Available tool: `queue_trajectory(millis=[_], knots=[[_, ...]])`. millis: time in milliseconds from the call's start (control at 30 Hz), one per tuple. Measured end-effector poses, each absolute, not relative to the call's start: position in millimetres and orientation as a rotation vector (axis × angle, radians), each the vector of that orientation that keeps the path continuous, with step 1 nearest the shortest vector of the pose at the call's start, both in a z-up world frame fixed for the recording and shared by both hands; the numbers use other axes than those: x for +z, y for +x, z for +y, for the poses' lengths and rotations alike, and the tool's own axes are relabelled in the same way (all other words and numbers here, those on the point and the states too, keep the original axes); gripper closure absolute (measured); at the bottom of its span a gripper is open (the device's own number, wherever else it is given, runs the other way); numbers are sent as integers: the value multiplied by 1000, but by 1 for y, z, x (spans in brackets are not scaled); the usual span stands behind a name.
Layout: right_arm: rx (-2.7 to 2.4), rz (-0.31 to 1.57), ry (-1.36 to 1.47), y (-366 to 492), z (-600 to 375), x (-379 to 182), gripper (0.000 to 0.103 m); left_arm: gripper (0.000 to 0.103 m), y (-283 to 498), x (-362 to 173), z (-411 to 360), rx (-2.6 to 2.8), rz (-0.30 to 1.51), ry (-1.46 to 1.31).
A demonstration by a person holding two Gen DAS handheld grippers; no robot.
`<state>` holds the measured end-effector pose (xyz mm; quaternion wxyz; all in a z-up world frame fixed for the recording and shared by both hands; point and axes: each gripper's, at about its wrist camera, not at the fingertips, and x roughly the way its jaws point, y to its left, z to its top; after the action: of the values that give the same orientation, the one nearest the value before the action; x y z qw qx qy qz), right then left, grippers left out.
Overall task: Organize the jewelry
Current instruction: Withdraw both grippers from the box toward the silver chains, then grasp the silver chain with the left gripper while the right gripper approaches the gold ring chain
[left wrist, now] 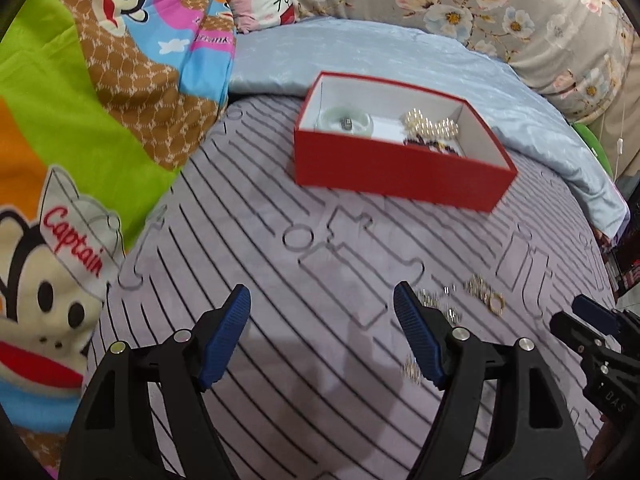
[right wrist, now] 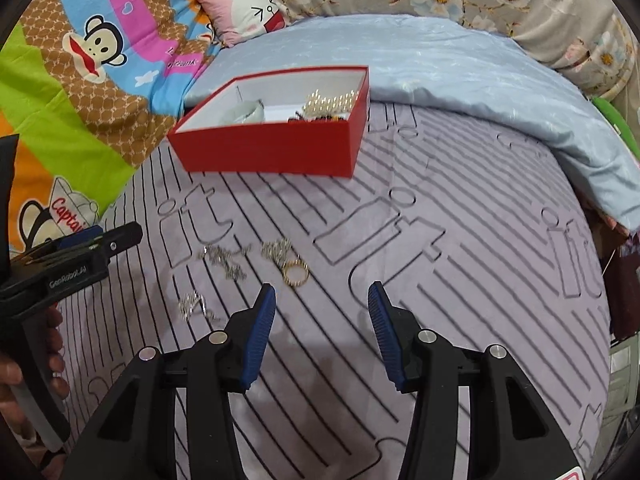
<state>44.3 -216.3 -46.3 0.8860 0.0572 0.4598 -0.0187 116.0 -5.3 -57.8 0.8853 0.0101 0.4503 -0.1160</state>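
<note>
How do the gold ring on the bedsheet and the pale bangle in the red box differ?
The gold ring lies loose on the striped bedsheet, outside the red box; the pale bangle already sits inside it. The gold ring is shiny yellow metal with a textured edge, while the pale bangle is smooth, milky green-white. The gold ring looks thinner, the pale bangle broader. Both are closed hoops, and neither is held by a gripper.

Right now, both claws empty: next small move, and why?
Probably ease the right claw forward-left onto the gold ring. It lies loose on the mat just ahead of the open claw, and the red box already holds other pieces.
</note>
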Motion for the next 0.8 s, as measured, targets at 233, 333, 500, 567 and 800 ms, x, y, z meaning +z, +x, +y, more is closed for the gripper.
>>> queue_trajectory(millis=[233,333,500,567,800], knots=[[-21,985,134,44,-206,-67,55,31,90,-74,-8,-264,965,36],[-10,990,137,47,-201,-72,55,31,86,-79,-11,-272,982,28],[-6,997,139,46,-198,-76,56,31,78,-82,-23,-314,990,32],[-13,995,142,43,-201,-75,56,32,76,-82,-29,-339,992,25],[-46,982,159,37,-217,-68,56,38,78,-90,-50,-379,1025,22]])
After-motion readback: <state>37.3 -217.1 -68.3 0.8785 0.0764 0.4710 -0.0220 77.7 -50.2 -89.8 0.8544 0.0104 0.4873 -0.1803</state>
